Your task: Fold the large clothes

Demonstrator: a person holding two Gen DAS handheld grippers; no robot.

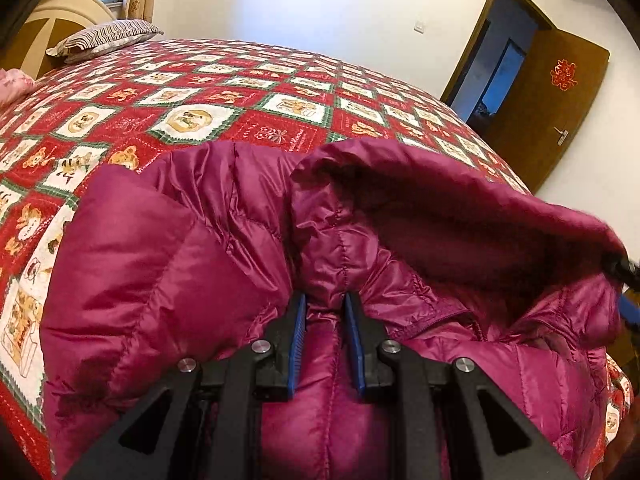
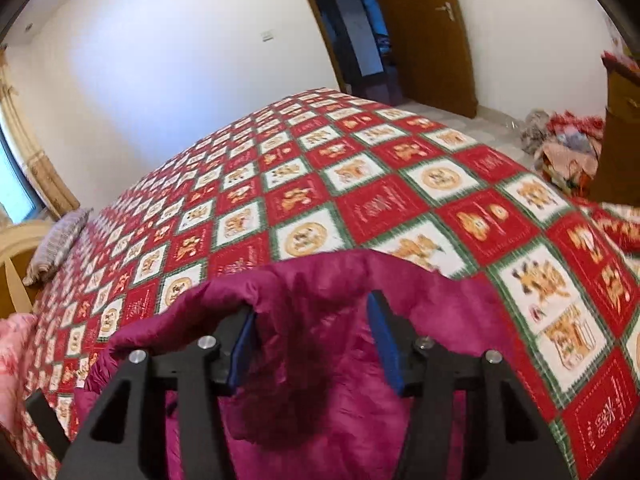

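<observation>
A shiny magenta puffer jacket (image 1: 160, 260) lies bunched at the near edge of the bed, its hood (image 1: 460, 208) gaping open on the right. My left gripper (image 1: 325, 312) is shut on a ridge of the jacket's fabric, pinched between its blue pads. In the right wrist view the jacket (image 2: 320, 360) fills the space under my right gripper (image 2: 312, 320), whose jaws stand wide apart. A fold of fabric drapes against its left finger (image 2: 244, 340), but the pads do not press on it.
A red, white and green patchwork bedspread (image 1: 240, 92) covers the whole bed (image 2: 360, 184). A striped pillow (image 1: 104, 38) sits by the headboard, with pink bedding (image 1: 12, 84) beside it. A brown door (image 2: 424, 32) stands open; a pile of clothes (image 2: 560, 148) lies on the floor.
</observation>
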